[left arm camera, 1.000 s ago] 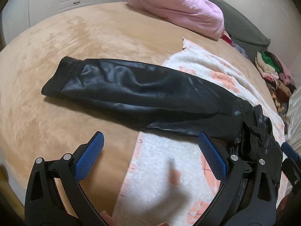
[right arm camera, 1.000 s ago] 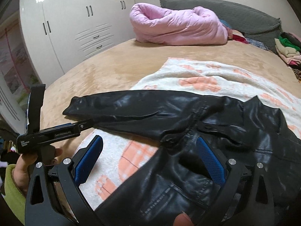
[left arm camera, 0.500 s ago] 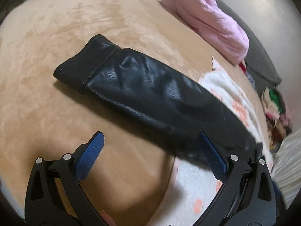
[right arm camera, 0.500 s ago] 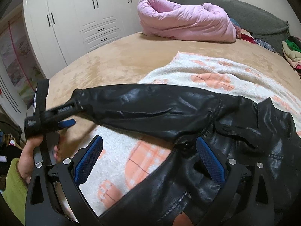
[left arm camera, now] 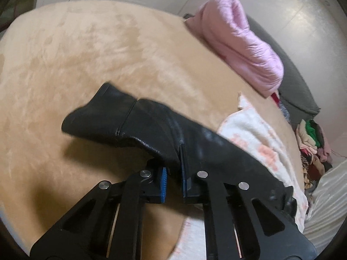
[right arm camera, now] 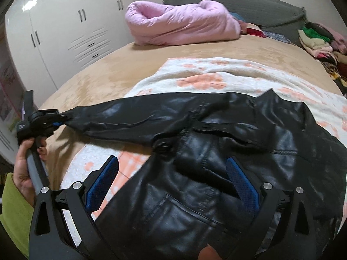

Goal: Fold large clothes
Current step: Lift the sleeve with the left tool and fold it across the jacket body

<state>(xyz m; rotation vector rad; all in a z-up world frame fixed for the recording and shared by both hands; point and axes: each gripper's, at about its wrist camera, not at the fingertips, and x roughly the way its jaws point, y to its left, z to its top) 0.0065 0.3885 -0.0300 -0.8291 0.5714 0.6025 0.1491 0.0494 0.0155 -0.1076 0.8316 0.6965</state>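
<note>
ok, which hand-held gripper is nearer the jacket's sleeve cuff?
Left. The left hand-held gripper is shut on the sleeve just behind the cuff. The right hand-held gripper hangs open over the jacket body, far from it.

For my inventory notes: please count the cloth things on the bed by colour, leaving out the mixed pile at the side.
Black: 1, the leather jacket
Pink: 1, the rolled quilt
White with orange marks: 1, the blanket
Total: 3

Left gripper [left arm camera: 173,173] clamped tight; right gripper [right arm camera: 173,186] spread wide, hovering.
</note>
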